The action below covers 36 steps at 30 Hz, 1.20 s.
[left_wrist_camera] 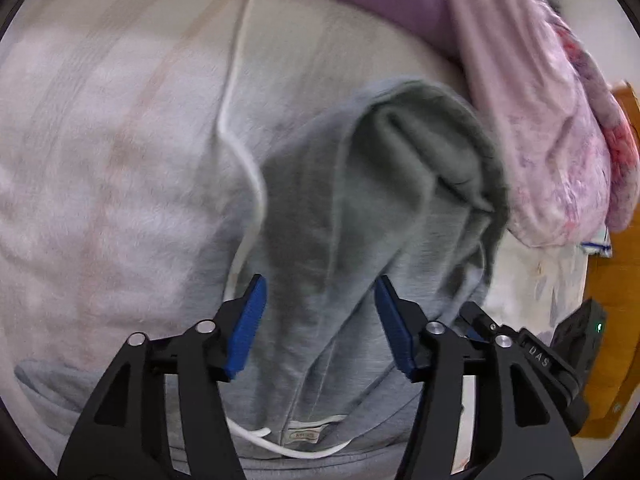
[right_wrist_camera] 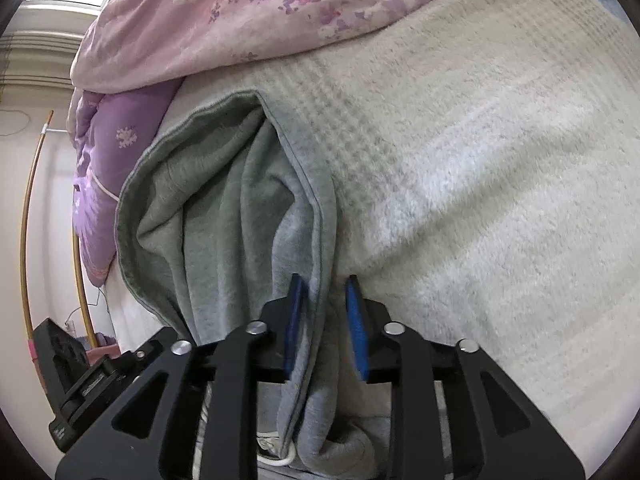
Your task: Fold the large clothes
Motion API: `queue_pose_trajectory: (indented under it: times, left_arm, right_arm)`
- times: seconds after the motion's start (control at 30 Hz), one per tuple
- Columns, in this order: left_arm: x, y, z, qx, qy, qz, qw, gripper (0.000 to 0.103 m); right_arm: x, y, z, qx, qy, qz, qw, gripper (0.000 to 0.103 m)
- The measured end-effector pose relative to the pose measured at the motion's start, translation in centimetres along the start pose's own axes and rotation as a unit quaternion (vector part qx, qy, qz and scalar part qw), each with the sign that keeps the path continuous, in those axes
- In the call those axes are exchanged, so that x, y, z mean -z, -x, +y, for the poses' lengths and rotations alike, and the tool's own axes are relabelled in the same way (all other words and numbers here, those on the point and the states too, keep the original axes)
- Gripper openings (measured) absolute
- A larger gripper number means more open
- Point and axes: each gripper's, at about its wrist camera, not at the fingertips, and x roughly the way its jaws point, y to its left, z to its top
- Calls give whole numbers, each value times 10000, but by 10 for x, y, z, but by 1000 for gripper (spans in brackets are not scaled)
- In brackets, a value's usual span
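The left gripper (left_wrist_camera: 320,320) hung over the grey hoodie (left_wrist_camera: 340,208), pointing steeply down, its blue pads (left_wrist_camera: 246,328) standing wide apart. Grey cloth lay in the gap beneath them, but neither pad pressed on it, so the gripper was released and held nothing. A white drawstring (left_wrist_camera: 240,92) ran down past the left pad and looped across the neck of the garment near a small label (left_wrist_camera: 306,435) at the bottom of the left wrist view.

The right gripper (right_wrist_camera: 325,320) stood partly open, its pads closer together than those of the left. The stitched edge of the hood (right_wrist_camera: 224,200) ran down between its fingers. The left pad (right_wrist_camera: 296,320) lay just beside or against that edge; the right pad (right_wrist_camera: 356,328) stood clear of it, over the blanket. The cloth was not pinched, so this gripper too was released.

The hoodie lay on a bed, spread on a pale fluffy blanket (right_wrist_camera: 480,180), with its hood open and the lining showing. A pink floral quilt (right_wrist_camera: 280,8) and a purple pillow (right_wrist_camera: 116,140) were heaped just beyond the hood. In the left wrist view the body of the right gripper showed at the lower right edge, close to the left one.
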Motion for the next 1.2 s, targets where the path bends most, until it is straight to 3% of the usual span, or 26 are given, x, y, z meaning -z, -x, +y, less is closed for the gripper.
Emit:
queue_pose_trajectory:
  times: [0.07, 0.17, 0.23, 0.3, 0.33, 0.4, 0.53, 0.67, 0.77, 0.87, 0.93, 1.0, 1.03, 1.13, 1.2]
  left_arm:
    - [0, -6, -8, -375, -271, -64, 9989, 62]
    - [-3, -17, -2, -489, -219, -2, 9986, 54]
    - [-5, -23, 4, -606, -271, 23, 9978, 25]
    - [-6, -24, 4, -633, -314, -26, 9975, 10]
    - [-6, -19, 8, -572, -317, -98, 9978, 9]
    - [-6, -1, 20, -465, -247, -287, 9982, 8]
    - [1, 45, 56, -170, -84, -626, 9979, 8]
    - [23, 78, 114, 106, 482, -814, 9955, 8]
    - [43, 66, 167, 207, 1137, -494, 9921, 7]
    - [64, 40, 204, 477, 1708, -202, 9839, 9]
    - [67, 31, 211, 662, 1842, -189, 9805, 13]
    - [66, 30, 213, 790, 1922, -219, 9779, 14]
    - [65, 34, 216, 890, 1918, -249, 9771, 18]
    - [67, 51, 230, 981, 1858, -302, 9772, 43]
    - [68, 61, 235, 1235, 1817, -226, 9753, 44]
  right_arm:
    - [-1, -2, 4, 29, 50, 13, 10000, 36]
    - [-2, -5, 8, 59, 57, 6, 10000, 37]
    - [-3, -11, 9, 106, 62, 51, 9999, 38]
    - [-4, -14, 11, 144, 141, 88, 9998, 37]
    - [-4, -14, 13, 189, 266, 58, 9995, 35]
    - [-4, -10, 17, 232, 501, 8, 9985, 12]
    - [4, 27, 32, 21, 1051, -278, 9941, 10]
    - [29, 81, 38, -462, 1457, -669, 9860, 9]
    - [46, 88, 19, 61, 1674, -710, 9833, 9]
    - [49, 63, -24, 523, 1329, -336, 9892, 8]
    - [49, 43, -44, 578, 1104, -173, 9920, 9]
    - [50, 37, -54, 613, 909, -186, 9938, 22]
    - [50, 39, -54, 601, 922, -244, 9936, 23]
    - [48, 48, -55, 649, 787, -391, 9940, 42]
    - [46, 55, -56, 421, 686, -160, 9966, 45]
